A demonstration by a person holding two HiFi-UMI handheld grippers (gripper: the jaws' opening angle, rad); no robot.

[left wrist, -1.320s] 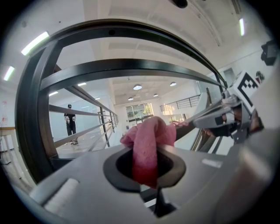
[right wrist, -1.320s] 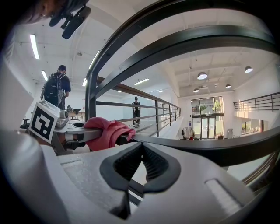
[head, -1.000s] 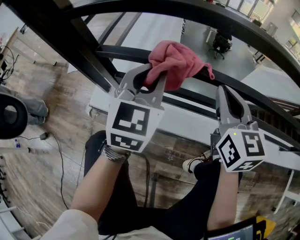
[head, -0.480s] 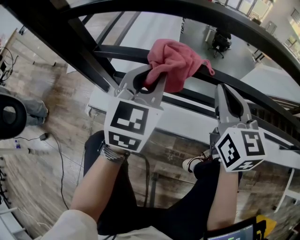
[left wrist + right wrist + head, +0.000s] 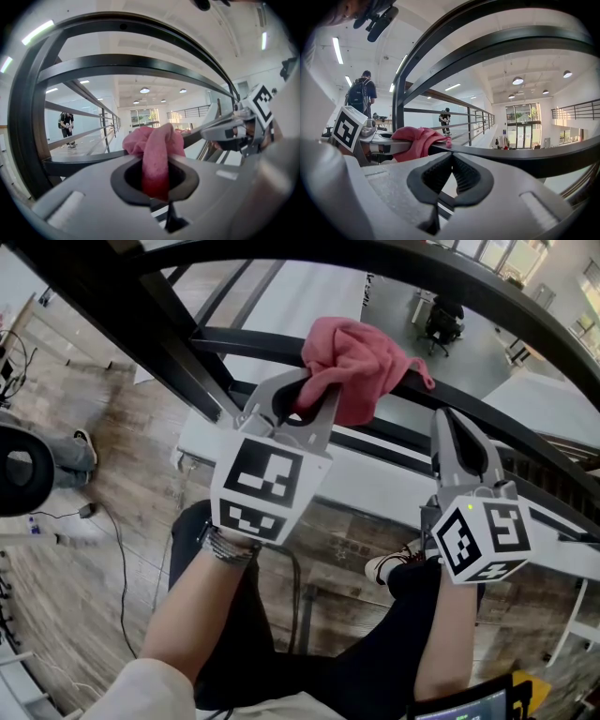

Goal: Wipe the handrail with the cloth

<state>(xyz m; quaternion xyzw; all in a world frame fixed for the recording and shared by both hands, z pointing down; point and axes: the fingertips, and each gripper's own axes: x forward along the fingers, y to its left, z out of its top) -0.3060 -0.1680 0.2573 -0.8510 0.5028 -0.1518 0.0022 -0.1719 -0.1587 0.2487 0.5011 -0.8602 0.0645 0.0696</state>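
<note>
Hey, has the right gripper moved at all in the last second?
No. The right gripper sits at the same spot against the handrail, just as far from the shoe below it.

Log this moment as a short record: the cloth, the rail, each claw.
pink cloth: bunched, draped over the handrail
handrail: black bar, carries the cloth
left claw: shut on the pink cloth
right claw: shut, nothing between its jaws, close to the handrail, to the right of the cloth
</note>
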